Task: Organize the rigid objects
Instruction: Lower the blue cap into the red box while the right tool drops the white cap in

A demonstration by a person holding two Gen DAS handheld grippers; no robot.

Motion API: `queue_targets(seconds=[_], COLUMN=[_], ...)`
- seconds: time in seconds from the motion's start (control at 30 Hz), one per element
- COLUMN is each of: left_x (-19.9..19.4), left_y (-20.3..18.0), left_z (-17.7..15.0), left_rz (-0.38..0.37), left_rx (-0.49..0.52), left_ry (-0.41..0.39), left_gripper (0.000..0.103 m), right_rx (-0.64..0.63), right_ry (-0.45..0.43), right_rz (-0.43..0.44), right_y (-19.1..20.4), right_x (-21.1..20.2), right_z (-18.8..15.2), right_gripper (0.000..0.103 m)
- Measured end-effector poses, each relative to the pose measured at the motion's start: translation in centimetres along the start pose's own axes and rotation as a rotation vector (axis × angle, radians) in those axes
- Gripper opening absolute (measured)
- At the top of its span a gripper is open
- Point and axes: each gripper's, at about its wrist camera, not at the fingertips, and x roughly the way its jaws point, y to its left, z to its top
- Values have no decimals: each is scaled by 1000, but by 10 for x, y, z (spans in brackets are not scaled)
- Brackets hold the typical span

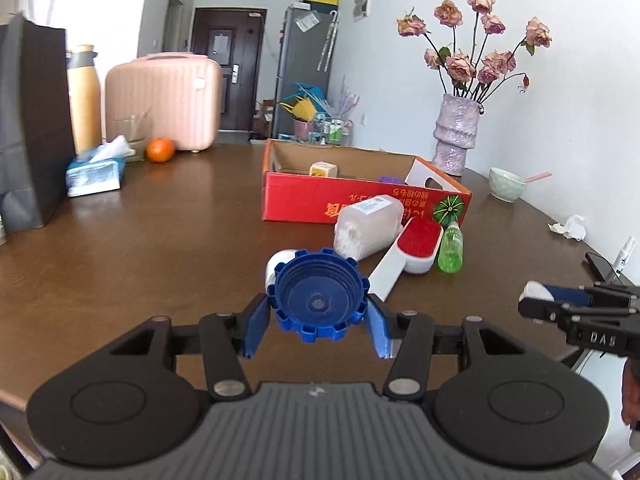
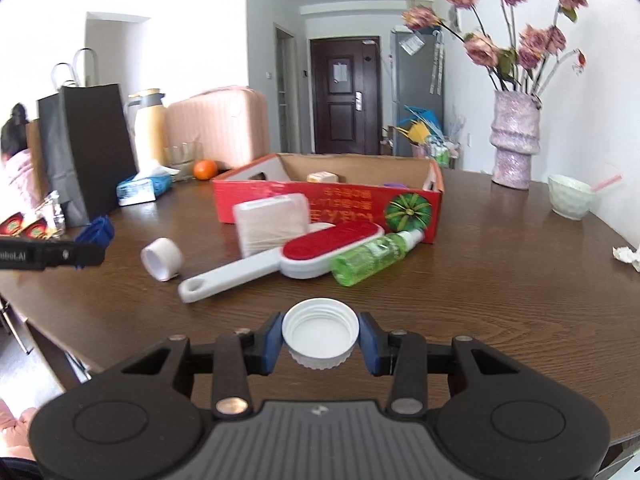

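Now the left gripper (image 1: 319,316) is clenched on a blue notched cap (image 1: 318,297) at lower centre of its view. Likewise the right gripper (image 2: 320,340) grasps a white threaded cap (image 2: 320,331), held above the brown table (image 2: 500,280). Behind, mid-frame, a red lint brush (image 2: 280,262) touches a green spray bottle (image 2: 372,258), before the red cardboard box (image 2: 332,200). 1 white tape roll (image 2: 161,258) lies left.

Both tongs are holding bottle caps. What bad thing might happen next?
1. The blue cap is pinched only at its ridged edge by the left tongs, so it might pop out and roll away.
2. The white cap in the right tongs could slip the same way.
3. Heading for the red box, a hand might bump the green spray bottle lying in front.
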Motion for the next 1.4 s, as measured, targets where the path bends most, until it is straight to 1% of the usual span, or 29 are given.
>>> queue_targets(seconds=[0.1,0.23,0.37,0.47,0.5,0.57,0.63,0.73,0.8,0.93,1.17,1.33,1.4], left_x=[-24,-54,-74,-89,-91,-90,-83,-73,-67,-46,-3,38,60], left_y=[-3,-2,-11,-20,-22,-23,-23,-22,-20,-14,-5,4,9], left_z=[-10,-16,-7,-1,1,2,2,1,1,9,48,79,93], left_rz=[21,5,13,-17,-27,-22,-12,-4,0,0,21,6,-18], left_rx=[26,37,63,86,96,97,86,94,97,92,89,77,64], left_ry=[-28,-86,-142,-199,-211,-220,-194,-167,-163,-150,-175,-168,-144], left_gripper=[52,52,52,52,52,52,52,52,52,52,52,52,52], right_rx=[-8,-1,-22,-22,-20,-37,-39,-35,-51,-42,-36,-37,-18], right_ry=[-26,-75,-120,-181,-192,-204,-212,-197,-182,-169,-171,-159,-148], right_rz=[11,8,-8,-20,-18,-22,-37,-35,-48,-67,-103,-102,-85], right_y=[10,22,32,33,32,31,29,26,24,15,-2,-19,-29], right_x=[-15,-43,-75,-106,-113,-120,-118,-107,-100,-85,-46,-9,10], right_z=[-2,-7,-13,-13,-12,-10,-7,-6,-7,-3,26,55,67], right_gripper=[39,39,39,39,39,39,39,39,39,39,39,39,39])
